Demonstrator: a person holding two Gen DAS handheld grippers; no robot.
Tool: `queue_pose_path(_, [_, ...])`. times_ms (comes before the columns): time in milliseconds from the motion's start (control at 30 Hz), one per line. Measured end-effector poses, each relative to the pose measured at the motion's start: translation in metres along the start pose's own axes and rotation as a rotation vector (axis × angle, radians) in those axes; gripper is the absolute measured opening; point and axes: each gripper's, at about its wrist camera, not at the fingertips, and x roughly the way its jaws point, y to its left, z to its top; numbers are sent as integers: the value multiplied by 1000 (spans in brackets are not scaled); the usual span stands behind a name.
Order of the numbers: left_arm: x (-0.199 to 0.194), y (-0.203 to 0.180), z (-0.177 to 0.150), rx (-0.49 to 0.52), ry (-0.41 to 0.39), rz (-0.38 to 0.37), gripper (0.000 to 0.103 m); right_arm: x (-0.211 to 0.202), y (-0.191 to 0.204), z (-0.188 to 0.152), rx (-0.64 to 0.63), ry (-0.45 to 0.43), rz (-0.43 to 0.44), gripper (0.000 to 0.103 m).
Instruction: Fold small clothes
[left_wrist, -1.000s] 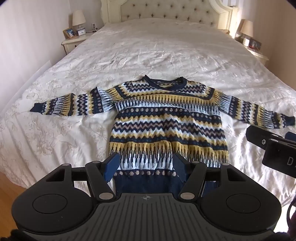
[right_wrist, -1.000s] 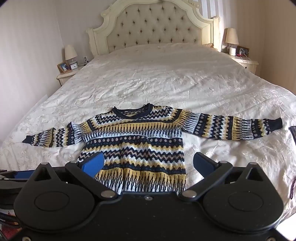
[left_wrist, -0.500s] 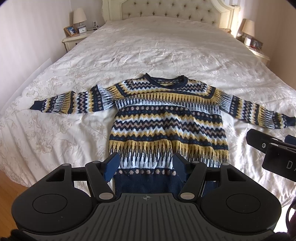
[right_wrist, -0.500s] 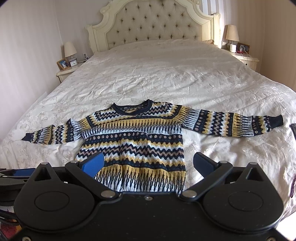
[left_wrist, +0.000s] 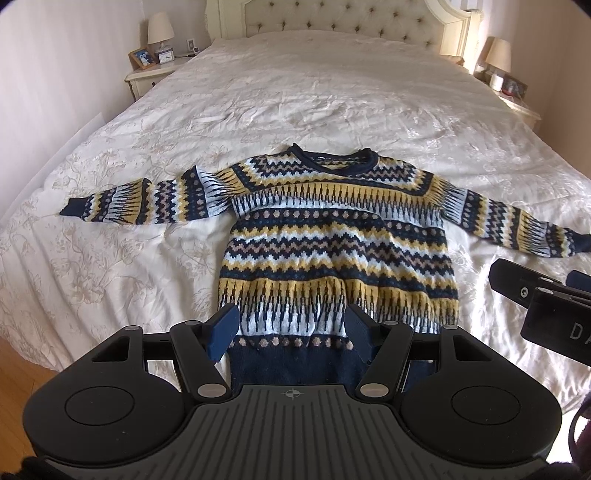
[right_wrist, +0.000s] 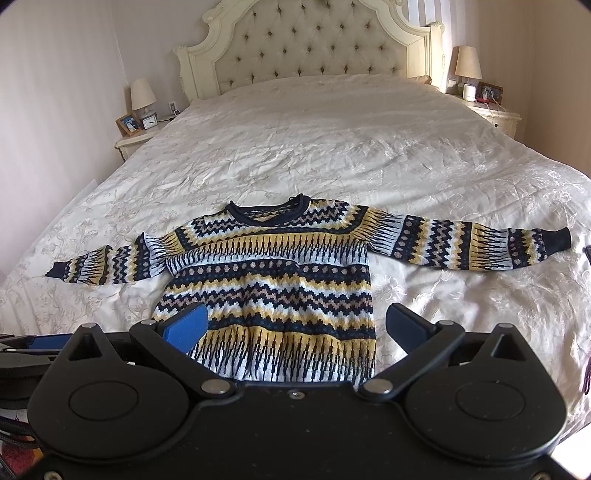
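Status: folding not begun; the navy, yellow and pale-blue patterned knit sweater (left_wrist: 332, 243) lies flat and face up on the cream embroidered bedspread (left_wrist: 295, 103) of the bed, neckline toward the tufted cream headboard (right_wrist: 306, 48), navy hem toward the foot, both sleeves stretched straight out to the sides; no sleeve is turned in and the body is not doubled, so every fold is judged still to do: sleeves in, then body over; a slight crease crosses the chest, otherwise the knit looks smooth. Left gripper (left_wrist: 291, 330): jaws apart, nothing between them; in the left wrist view the blue pads frame the lower body just above the navy hem band, left of the garment's centre; whether the tips touch the knit or hang just over it cannot be told from this angle, probably just over. Right gripper (right_wrist: 295, 325): jaws spread wide, empty; in the right wrist view one pad sits over the lower body of the sweater and the other over bare bedspread just beside its right side edge, so the gripper straddles that lower corner; the right sleeve lies well apart from it, up and to the right. Bedside stands with small cream-shaded lamps (right_wrist: 142, 94) flank the headboard, clear of the work.
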Motion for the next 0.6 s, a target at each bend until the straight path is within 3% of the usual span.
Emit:
queue_pose_path(133, [1, 1, 0, -3, 2, 1, 62, -1, 1, 4, -67, 8, -50, 102])
queue_pose_path(333, [4, 2, 1, -7, 9, 0, 62, 0, 1, 3, -25, -9, -18, 102])
queue_pose_path(600, [5, 1, 1, -8, 12, -1, 62, 4, 1, 2, -7, 32, -1, 102])
